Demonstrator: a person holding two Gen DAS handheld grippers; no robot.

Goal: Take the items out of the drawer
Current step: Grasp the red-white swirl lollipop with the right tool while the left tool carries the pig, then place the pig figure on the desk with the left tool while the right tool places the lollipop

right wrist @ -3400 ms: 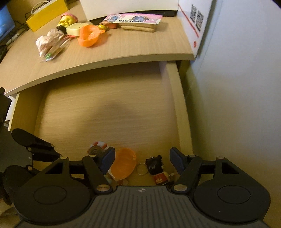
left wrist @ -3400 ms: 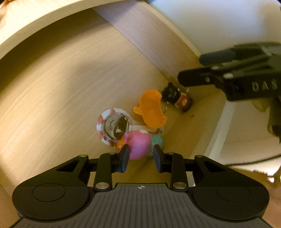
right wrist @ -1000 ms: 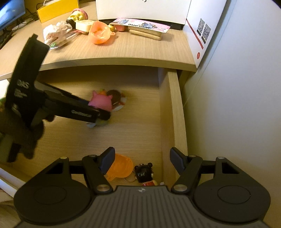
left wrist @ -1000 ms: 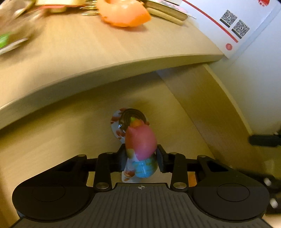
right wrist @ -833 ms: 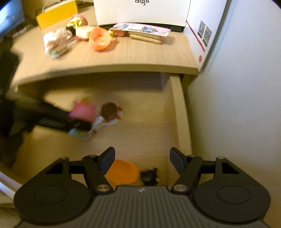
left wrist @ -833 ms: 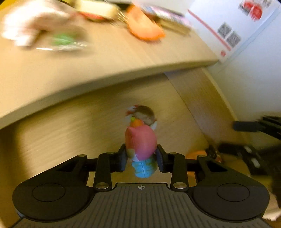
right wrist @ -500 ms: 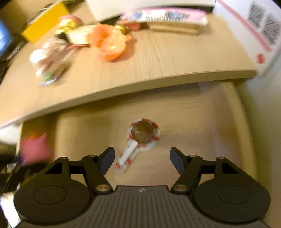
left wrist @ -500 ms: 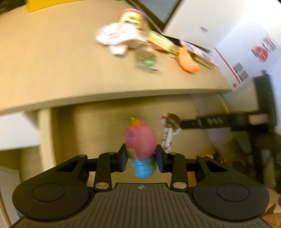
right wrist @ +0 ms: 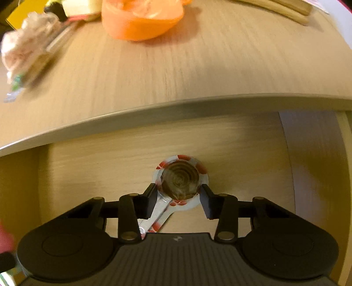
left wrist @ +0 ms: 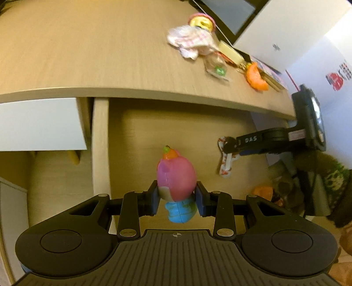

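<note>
Already our left gripper (left wrist: 176,195) clamps the pink toy (left wrist: 176,175), lifted above the drawer (left wrist: 154,132) for carrying out. Our right gripper (right wrist: 178,199) has just been closing around the sweet (right wrist: 180,180), pads at its rim; it lies on the drawer floor.

1. Desktop (left wrist: 88,55): light wood.
2. Orange bowl (right wrist: 140,19): on the desktop, far side.
3. Crumpled wrapper (left wrist: 189,41): on the desktop, possibly plastic; blurred.
4. Monitor (left wrist: 228,13): behind the wrapper.
</note>
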